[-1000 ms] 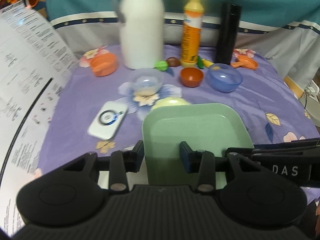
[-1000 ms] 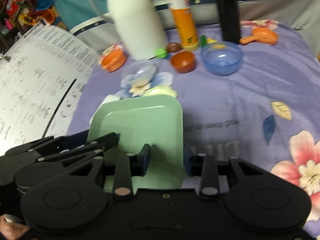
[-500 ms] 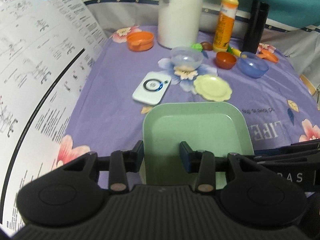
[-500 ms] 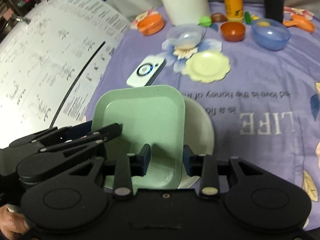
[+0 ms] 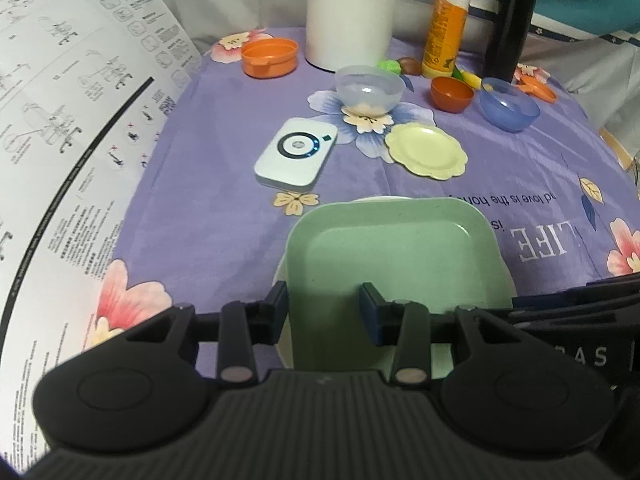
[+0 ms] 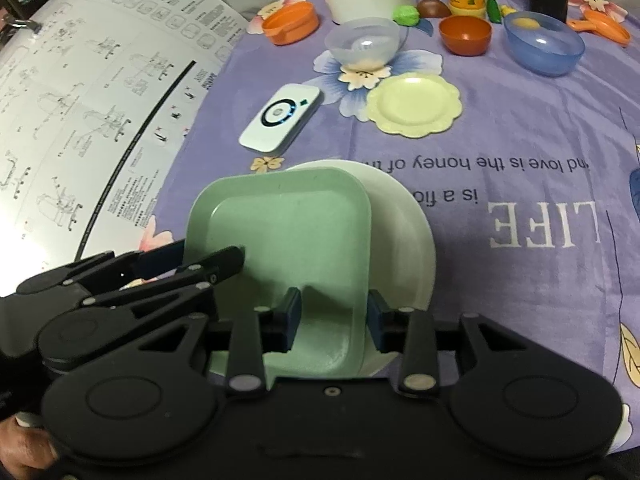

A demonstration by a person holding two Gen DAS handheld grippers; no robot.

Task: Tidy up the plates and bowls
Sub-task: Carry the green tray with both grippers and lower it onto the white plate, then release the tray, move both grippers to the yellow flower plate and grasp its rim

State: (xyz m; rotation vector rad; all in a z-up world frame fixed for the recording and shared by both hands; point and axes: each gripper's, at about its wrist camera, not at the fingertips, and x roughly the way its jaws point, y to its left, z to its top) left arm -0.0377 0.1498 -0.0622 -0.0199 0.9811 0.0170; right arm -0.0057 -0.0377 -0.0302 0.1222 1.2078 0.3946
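Square pale-green plate (image 6: 288, 236) at lower centre of the right wrist view, sitting over a round white plate (image 6: 404, 232) that shows past its right and far edges; whether fully settled on it or just above, cannot tell. Held from the near edge by both tools. Right gripper (image 6: 334, 316) straddling the near right corner rim, one pad inside the dish and one outside the edge, seemingly clamped on the rim. Left gripper (image 5: 324, 312) doing the same at the near left corner in its own view, clamped on the rim.

Probably light, rigid plastic or melamine: no flex, smooth and a little slippery, likely to slide on the white plate below. Best taken by the raised rim, as now, near the corners, kept level.

Further up the frame on the purple flowered cloth (image 6: 520, 184): a scalloped yellow plate (image 6: 414, 104) right of centre, a white device with a ring (image 6: 282, 118) to its left, then a clear bowl (image 6: 362, 46), a red-brown bowl (image 6: 464, 34) and a blue bowl (image 6: 544, 46) along the top. Large printed sheet (image 6: 92, 92) at upper left.
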